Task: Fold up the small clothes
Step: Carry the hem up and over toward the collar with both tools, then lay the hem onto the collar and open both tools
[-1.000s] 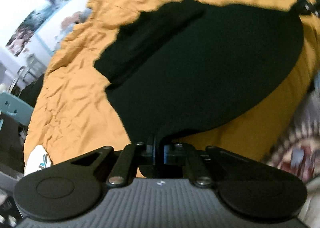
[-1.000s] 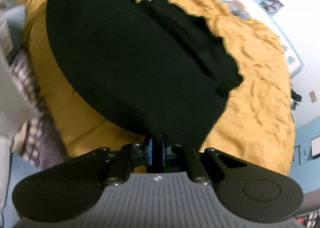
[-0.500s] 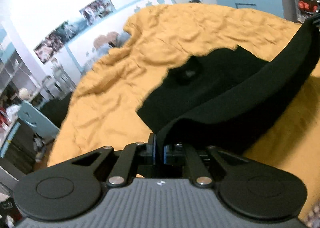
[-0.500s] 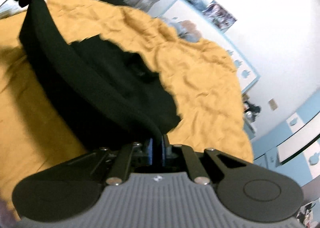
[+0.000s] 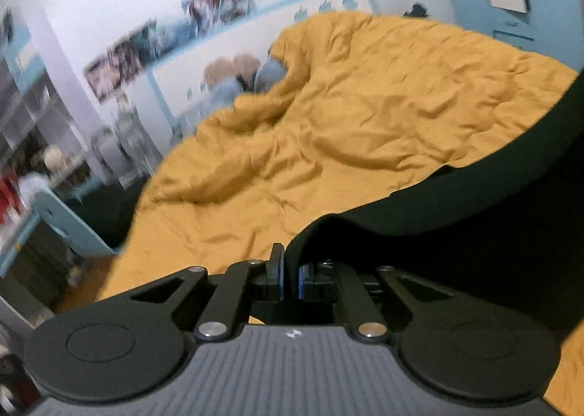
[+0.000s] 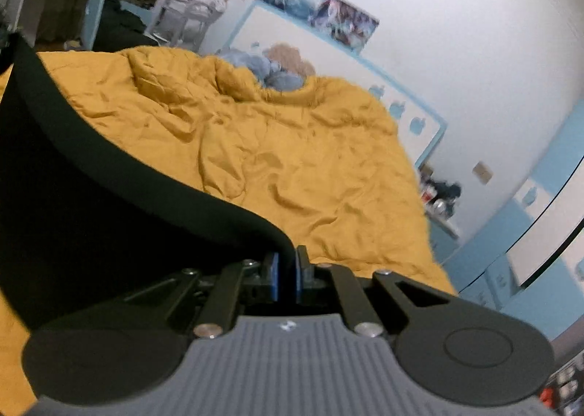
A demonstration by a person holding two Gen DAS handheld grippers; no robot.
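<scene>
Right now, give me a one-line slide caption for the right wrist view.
Right gripper shut on the edge of a black garment, lifting it above a rumpled mustard duvet.

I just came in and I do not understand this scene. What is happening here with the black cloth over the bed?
A person is folding a black garment over a bed with an orange duvet. The left claw and the right claw are each shut on one end of its edge. The garment hangs stretched between them above the duvet; the fold is not yet laid down.
</scene>
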